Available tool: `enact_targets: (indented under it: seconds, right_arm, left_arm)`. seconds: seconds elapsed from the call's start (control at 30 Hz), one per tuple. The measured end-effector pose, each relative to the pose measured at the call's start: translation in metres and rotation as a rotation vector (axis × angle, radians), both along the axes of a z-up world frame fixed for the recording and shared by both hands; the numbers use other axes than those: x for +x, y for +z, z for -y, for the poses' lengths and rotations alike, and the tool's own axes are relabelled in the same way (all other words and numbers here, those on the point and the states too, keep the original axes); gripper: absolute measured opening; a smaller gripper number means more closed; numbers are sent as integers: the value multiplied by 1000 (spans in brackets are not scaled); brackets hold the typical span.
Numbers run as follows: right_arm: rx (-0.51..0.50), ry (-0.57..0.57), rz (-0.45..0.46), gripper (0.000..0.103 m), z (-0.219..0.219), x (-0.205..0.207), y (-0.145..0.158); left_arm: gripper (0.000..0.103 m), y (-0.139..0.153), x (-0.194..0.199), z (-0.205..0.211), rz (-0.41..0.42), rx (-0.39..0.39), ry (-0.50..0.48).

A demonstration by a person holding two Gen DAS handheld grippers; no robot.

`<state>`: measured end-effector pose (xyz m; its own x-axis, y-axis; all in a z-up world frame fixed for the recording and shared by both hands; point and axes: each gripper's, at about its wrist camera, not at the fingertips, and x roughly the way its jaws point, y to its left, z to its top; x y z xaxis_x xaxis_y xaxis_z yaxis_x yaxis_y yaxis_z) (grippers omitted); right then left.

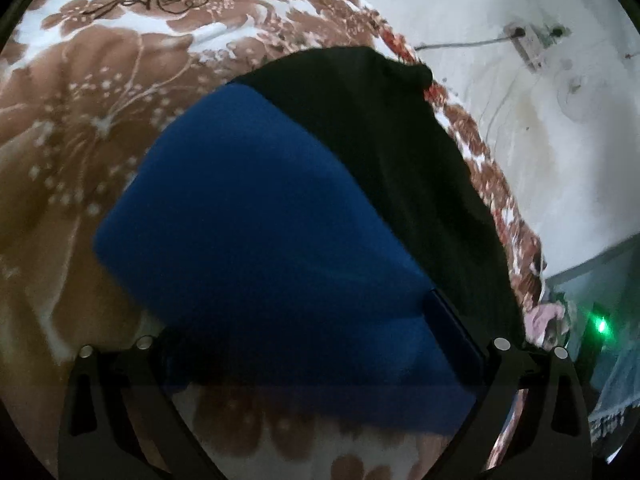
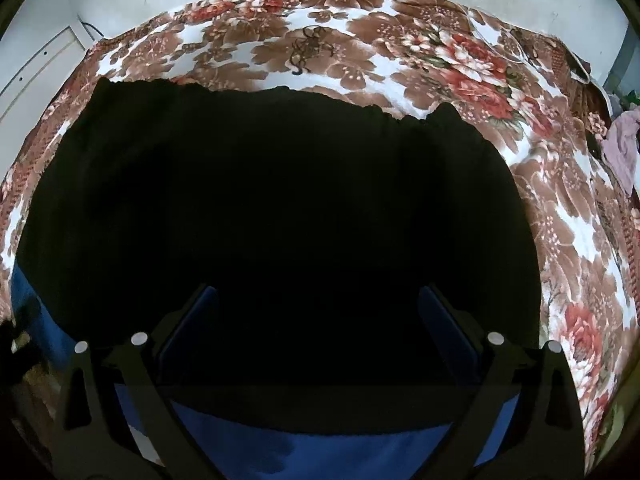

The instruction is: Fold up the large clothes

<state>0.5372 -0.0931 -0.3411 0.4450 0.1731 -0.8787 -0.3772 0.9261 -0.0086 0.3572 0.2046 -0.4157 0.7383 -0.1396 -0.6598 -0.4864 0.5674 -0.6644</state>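
A folded blue garment (image 1: 256, 232) lies on a brown floral blanket (image 1: 80, 140), with a black garment (image 1: 384, 148) next to it on the right. My left gripper (image 1: 304, 320) hangs open just above the blue garment, holding nothing. In the right wrist view the black garment (image 2: 280, 208) is spread wide over the floral blanket (image 2: 440, 64), and blue cloth (image 2: 320, 452) shows at its near edge. My right gripper (image 2: 316, 304) is open over the black garment, both fingers (image 2: 444, 320) apart, nothing between them.
A pale wall with a socket and cable (image 1: 528, 40) lies beyond the blanket's right edge. A green light (image 1: 600, 325) glows low on the right. Pinkish cloth (image 2: 620, 140) lies at the bed's far right edge.
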Motion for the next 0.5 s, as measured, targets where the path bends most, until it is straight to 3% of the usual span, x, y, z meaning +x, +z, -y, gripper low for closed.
enact_targets:
  seconds: [0.33, 0.5]
  right_arm:
    - [-8, -13, -4, 98, -2, -1, -7]
    - [-38, 42, 14, 98, -7, -5, -10]
  left_arm:
    - [98, 1, 14, -10, 86, -65, 88]
    - [98, 8, 33, -7, 146, -48, 51]
